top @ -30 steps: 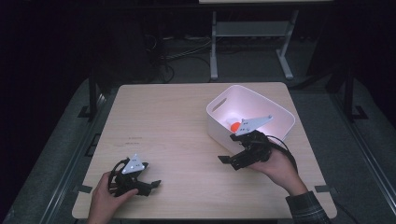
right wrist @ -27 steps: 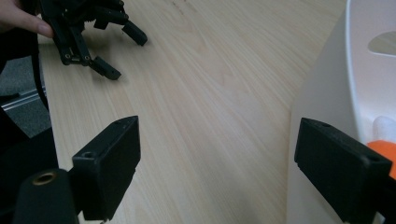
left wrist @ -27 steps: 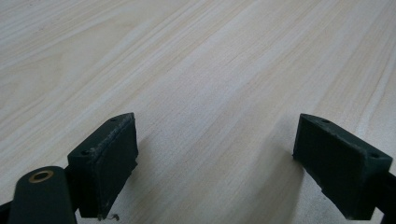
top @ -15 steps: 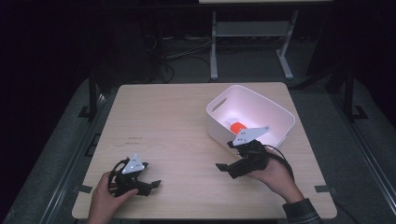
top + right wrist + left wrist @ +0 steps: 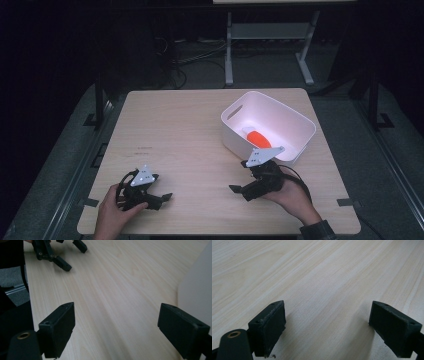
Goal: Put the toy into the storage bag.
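Orange piece [image 5: 259,138] lies inside the white bin [image 5: 300,145], on its floor toward the near side; from this the deposit step is judged complete, since the piece rests free of either tool and nothing else loose is seen on the worktop [image 5: 190,130].

Right tongs [image 5: 242,191] sit low over the worktop just in front of the bin, apart from its near wall; in the right gripper view the two black pads [image 5: 58,328] stand wide apart with bare wood between them; nothing is held; the bin wall [image 5: 197,290] shows as a pale surface at the right edge of that view.

Left tongs [image 5: 159,198] rest at the near left of the worktop, well apart from the bin; the left gripper view shows the pads [image 5: 268,326] spread wide over plain wood grain; nothing is held.

Status, as a judgement: placement done; both tools are unloaded and clear of the bin. Remaining: no further item is visible for transfer; what is left appears limited to parking the hands, unless more pieces are to be supplied from outside the frame. Whether the orange piece lies flat or leans on the bin wall cannot be told at this size.
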The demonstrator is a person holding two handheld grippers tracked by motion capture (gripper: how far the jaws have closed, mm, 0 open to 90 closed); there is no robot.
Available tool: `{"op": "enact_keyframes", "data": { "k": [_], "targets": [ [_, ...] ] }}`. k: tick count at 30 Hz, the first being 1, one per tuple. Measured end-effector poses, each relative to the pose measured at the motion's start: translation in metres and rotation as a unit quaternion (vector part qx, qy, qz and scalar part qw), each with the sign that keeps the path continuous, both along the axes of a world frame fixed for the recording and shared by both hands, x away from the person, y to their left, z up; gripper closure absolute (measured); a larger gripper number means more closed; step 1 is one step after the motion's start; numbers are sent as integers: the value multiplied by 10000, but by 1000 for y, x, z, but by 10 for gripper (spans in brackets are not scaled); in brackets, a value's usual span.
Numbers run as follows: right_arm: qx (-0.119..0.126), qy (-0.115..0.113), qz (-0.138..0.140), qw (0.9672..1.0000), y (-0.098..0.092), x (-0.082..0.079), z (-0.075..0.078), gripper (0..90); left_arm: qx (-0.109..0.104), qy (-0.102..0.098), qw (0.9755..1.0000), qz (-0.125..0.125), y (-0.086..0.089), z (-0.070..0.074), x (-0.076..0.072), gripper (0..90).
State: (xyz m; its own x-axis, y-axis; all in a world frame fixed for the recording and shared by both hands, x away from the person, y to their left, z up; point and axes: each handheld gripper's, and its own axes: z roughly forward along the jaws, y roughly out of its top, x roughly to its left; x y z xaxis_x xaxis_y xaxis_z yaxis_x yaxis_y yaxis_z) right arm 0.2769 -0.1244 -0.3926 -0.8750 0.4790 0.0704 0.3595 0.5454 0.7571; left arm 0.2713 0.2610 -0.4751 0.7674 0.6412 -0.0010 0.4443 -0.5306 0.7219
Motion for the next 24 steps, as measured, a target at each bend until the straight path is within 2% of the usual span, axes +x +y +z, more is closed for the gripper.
{"op": "enact_keyframes", "data": {
  "k": [16, 24],
  "targets": [
    [-123, 280, 36, 9995, 10, -8, -49, 137, 30, 1, 10000, -15, 0, 0, 0, 129],
    [-145, 361, -24, 9992, 10, -11, -67, 137, 27, 2, 10000, -12, 0, 0, 0, 129]
  ]
}}
